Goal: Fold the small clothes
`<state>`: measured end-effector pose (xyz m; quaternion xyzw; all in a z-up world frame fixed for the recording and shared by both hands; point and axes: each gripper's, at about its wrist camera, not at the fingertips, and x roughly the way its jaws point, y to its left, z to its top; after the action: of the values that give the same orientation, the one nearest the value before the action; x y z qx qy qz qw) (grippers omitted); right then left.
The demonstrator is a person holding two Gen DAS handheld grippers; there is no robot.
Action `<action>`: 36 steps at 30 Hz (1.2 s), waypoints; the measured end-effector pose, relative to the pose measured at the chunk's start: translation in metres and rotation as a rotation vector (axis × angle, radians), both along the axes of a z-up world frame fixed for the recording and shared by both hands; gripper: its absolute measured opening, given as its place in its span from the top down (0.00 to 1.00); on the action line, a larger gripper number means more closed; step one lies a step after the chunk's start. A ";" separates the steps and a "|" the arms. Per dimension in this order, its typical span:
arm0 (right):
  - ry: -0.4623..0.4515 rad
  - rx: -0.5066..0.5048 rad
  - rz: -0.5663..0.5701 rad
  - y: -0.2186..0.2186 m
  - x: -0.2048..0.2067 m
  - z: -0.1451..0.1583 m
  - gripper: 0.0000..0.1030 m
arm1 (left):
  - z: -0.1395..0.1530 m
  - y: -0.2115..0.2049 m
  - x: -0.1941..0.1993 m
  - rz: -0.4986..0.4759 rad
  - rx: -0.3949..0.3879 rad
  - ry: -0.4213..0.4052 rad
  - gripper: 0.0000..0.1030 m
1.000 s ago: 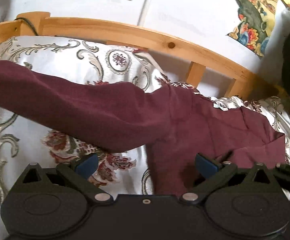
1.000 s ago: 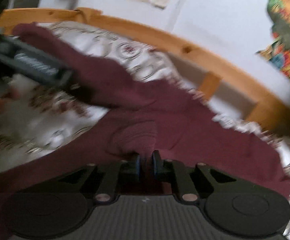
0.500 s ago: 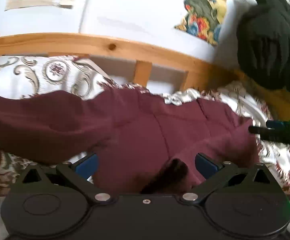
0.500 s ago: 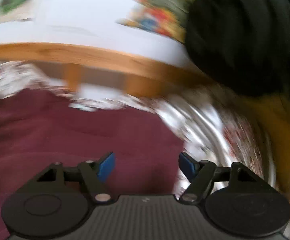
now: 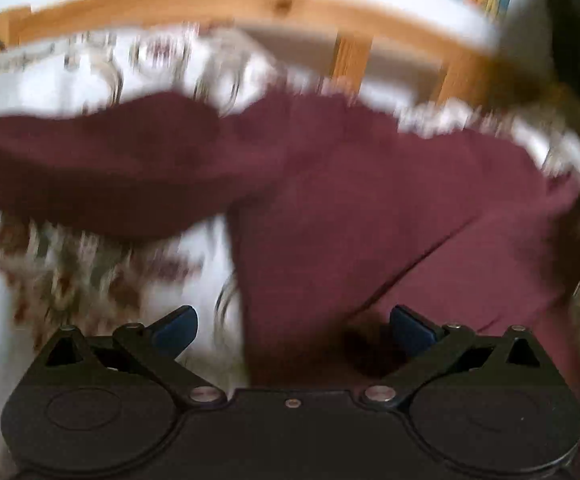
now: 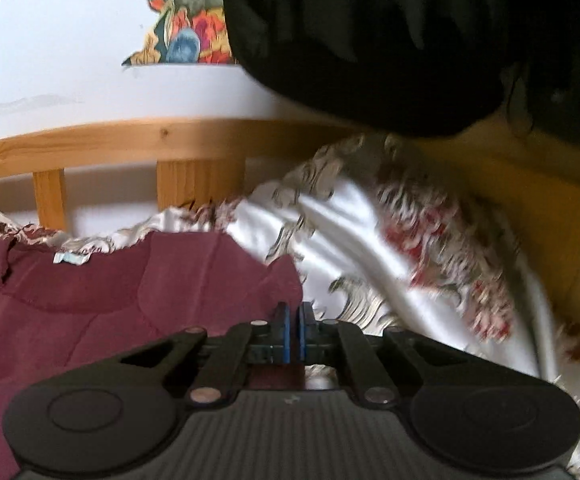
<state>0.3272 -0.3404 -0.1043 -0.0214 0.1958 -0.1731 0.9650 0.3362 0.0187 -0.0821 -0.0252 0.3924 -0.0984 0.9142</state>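
A maroon garment [image 5: 370, 208] lies spread on a white patterned bedcover [image 5: 50, 92], one long part stretching to the left. My left gripper [image 5: 293, 326] is open just above the garment's near edge, with nothing between its blue pads; this view is blurred. In the right wrist view the garment [image 6: 110, 296] fills the lower left. My right gripper [image 6: 292, 320] is shut on the garment's right edge, the pads pinching the cloth.
A wooden bed rail [image 5: 250, 0] runs along the back against a white wall; it also shows in the right wrist view [image 6: 130, 140]. A big black bundle [image 6: 410, 40] sits at the right above a yellow surface [image 6: 550, 208]. A colourful picture [image 6: 186, 40] hangs on the wall.
My right gripper, open half a second ago, has shut on the garment's right edge. My left gripper stays open and has shifted left over the garment.
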 end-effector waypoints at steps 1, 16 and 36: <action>0.010 -0.009 -0.001 0.001 -0.001 0.001 0.95 | -0.004 -0.002 -0.001 -0.002 0.026 0.040 0.01; 0.194 -0.093 -0.084 -0.006 0.002 -0.021 0.55 | -0.005 0.002 -0.006 0.050 0.087 0.064 0.04; 0.055 -0.217 0.709 0.231 -0.159 0.035 0.00 | 0.134 0.217 -0.036 0.300 0.303 -0.274 0.01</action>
<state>0.1679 -0.1098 -0.0695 -0.1949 0.1827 0.1529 0.9514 0.3005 0.2359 0.0520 0.0679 0.2672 0.0959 0.9565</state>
